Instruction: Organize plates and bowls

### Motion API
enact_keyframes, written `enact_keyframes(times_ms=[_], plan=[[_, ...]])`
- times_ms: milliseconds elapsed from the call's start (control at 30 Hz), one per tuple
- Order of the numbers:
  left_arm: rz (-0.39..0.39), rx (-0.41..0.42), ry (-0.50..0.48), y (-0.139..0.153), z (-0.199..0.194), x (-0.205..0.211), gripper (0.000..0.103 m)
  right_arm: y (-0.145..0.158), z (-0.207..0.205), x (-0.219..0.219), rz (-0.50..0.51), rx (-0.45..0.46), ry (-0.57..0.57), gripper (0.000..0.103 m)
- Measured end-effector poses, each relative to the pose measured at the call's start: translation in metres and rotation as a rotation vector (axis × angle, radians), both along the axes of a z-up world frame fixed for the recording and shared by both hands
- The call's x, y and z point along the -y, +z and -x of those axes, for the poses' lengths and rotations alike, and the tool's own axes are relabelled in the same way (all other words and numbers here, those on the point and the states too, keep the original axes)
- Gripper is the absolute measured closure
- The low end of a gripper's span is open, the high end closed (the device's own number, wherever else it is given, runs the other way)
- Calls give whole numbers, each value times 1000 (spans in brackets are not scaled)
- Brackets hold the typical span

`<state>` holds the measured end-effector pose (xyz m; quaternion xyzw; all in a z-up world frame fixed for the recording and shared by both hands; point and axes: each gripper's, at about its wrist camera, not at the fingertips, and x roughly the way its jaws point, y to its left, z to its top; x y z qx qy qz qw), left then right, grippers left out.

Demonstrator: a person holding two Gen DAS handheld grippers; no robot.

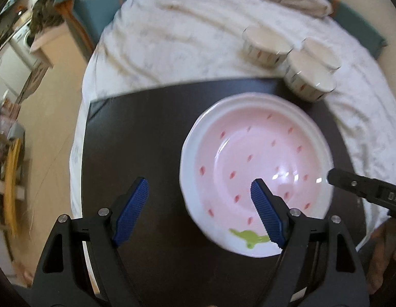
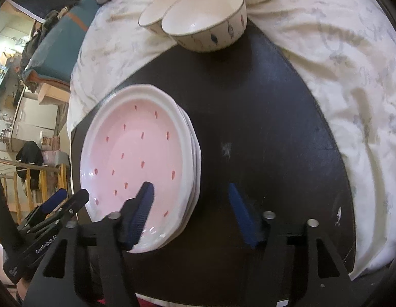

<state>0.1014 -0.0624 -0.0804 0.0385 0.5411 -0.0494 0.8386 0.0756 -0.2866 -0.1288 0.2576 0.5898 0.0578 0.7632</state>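
Plates: a stack of pink plates [image 2: 136, 151] with red flecks sits on the dark board [image 2: 261, 107]
Bowls: three cream bowls [image 2: 205, 15] clustered at the board's far edge, partly on the white cloth [image 2: 351, 81]
Left gripper [image 1: 199, 209]: jaws apart, empty, above the stack's rim
Right gripper [image 2: 191, 212]: jaws spread, nothing pinched, one finger over the top plate
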Motion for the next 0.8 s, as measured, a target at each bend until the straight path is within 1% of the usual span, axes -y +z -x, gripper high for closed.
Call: enact_keyframes(times_ms=[33, 100, 200, 300, 367, 433, 500, 567, 633, 700, 800], plan=[[0, 18, -10, 4, 1, 0, 23, 3, 0, 0, 1, 12, -3, 31], [-6, 29, -11, 7, 3, -1, 23, 12, 2, 2, 9, 56, -4, 31], [1, 15, 12, 7, 1, -1, 23, 26, 5, 6, 20, 110, -8, 31], [8, 23, 20, 14, -1, 2, 23, 40, 2, 8, 3, 140, 2, 31], [3, 27, 30, 19, -5, 5, 23, 53, 0, 10, 17, 179, 15, 31], [19, 10, 52, 23, -13, 8, 23, 64, -2, 14, 38, 215, 15, 31], [35, -11, 67, 26, -20, 12, 23, 72, -9, 21, 45, 238, 19, 31], [45, -11, 77, 31, -26, 17, 23, 78, -17, 26, 63, 248, 34, 31], [43, -5, 80, 36, -33, 23, 23, 87, -27, 34, 107, 272, 55, 31], [39, 1, 80, 40, -42, 31, 23, 95, -35, 43, 140, 298, 46, 31], [29, 5, 70, 44, -55, 42, 23, 102, -47, 63, 153, 341, 20, 31]])
